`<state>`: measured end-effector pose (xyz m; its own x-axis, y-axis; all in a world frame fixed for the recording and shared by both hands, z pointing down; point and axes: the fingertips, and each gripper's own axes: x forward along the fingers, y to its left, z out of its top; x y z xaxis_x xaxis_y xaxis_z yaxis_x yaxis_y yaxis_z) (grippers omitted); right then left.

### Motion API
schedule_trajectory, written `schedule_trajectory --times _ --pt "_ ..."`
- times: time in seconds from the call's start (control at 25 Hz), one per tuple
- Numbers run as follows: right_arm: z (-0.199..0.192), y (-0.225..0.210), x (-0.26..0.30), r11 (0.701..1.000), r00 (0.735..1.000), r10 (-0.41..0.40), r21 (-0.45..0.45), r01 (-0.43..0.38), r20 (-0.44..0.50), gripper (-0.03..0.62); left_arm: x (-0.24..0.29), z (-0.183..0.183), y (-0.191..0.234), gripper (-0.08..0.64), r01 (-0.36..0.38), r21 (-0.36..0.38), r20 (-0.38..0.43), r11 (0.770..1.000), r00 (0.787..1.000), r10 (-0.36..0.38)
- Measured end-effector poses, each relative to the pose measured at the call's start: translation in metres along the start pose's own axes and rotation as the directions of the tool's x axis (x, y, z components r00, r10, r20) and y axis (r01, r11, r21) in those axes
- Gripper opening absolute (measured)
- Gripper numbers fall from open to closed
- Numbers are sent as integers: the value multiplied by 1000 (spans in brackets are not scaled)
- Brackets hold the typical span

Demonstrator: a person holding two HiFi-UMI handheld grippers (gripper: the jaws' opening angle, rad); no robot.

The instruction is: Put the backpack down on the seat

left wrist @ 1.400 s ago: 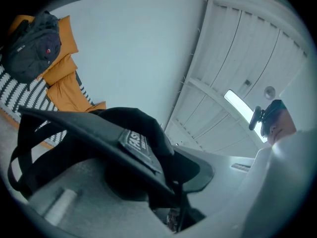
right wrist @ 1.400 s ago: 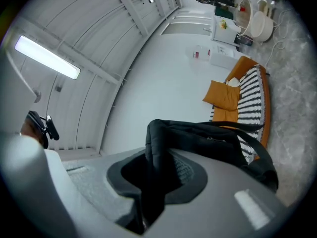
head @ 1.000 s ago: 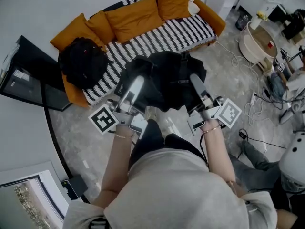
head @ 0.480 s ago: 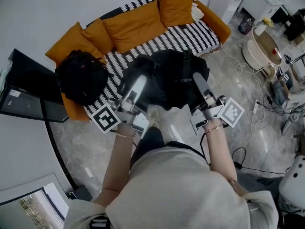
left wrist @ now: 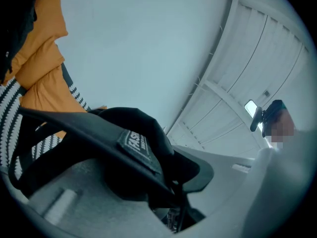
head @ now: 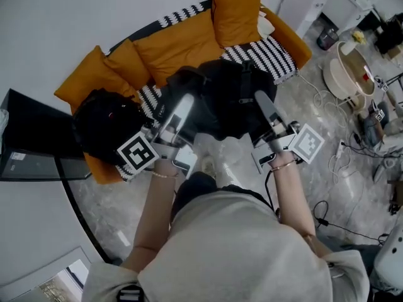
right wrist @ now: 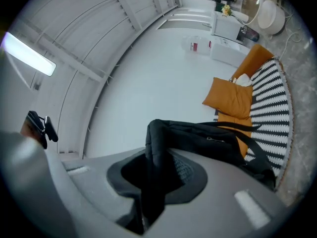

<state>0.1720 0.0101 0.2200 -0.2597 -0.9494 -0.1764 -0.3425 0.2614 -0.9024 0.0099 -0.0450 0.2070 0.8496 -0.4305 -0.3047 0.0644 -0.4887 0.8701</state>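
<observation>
**mo:** so where's the backpack (head: pixel 227 99) at?

**jin:** up in the air, carried between both grippers. in the head view it sits over the front of the seat (head: pixel 271 52). can't tell from any view if it touches down. it's a floppy black fabric lump, matte, with a strap running down the middle.

**mo:** and the grippers?

**jin:** the left gripper (head: pixel 182 106) is clamped narrow on a flat webbing strap (left wrist: pixel 74 128). its own view shows a stitched label patch on that strap, which the head view doesn't. the right gripper (head: pixel 263 106) is pinched on a thicker padded strap (right wrist: pixel 154 148) that folds over its jaw. grey plastic jaws with dark pads on both.

**mo:** what's the sofa (head: pixel 296 39) like?

**jin:** burnt orange upholstery, with a black-and-white striped throw over the seat. plump square cushions (head: pixel 236 11) lean along the back. a second bag (head: pixel 104 128), black and rounded, sits at the left end, well apart from the held one.

**mo:** anything only the gripper views catch?

**jin:** the right gripper view shows the pack's body hanging beside an orange cushion, plus a white ribbed ceiling with a light strip (right wrist: pixel 29 56). the head view alone shows the glossy grey marbled floor (head: pixel 352 168).
</observation>
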Motion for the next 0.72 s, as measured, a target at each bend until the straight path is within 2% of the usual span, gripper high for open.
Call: schedule_trajectory --times 0.12,0.44,0.56,0.72 --pt "4 -4 22 1000 1000 9 0 -9 7 75 10 17 10 135 2 2 0 1000 1000 -2" --pt "4 -6 23 1000 1000 19 0 -19 -1 75 8 15 12 135 1 12 3 1000 1000 -1" --pt "2 -11 24 1000 1000 9 10 -9 -15 75 5 13 18 135 -16 -9 10 1000 1000 16" --pt "3 -23 35 999 999 -1 34 2 -34 75 9 16 30 135 -51 2 7 999 999 51"
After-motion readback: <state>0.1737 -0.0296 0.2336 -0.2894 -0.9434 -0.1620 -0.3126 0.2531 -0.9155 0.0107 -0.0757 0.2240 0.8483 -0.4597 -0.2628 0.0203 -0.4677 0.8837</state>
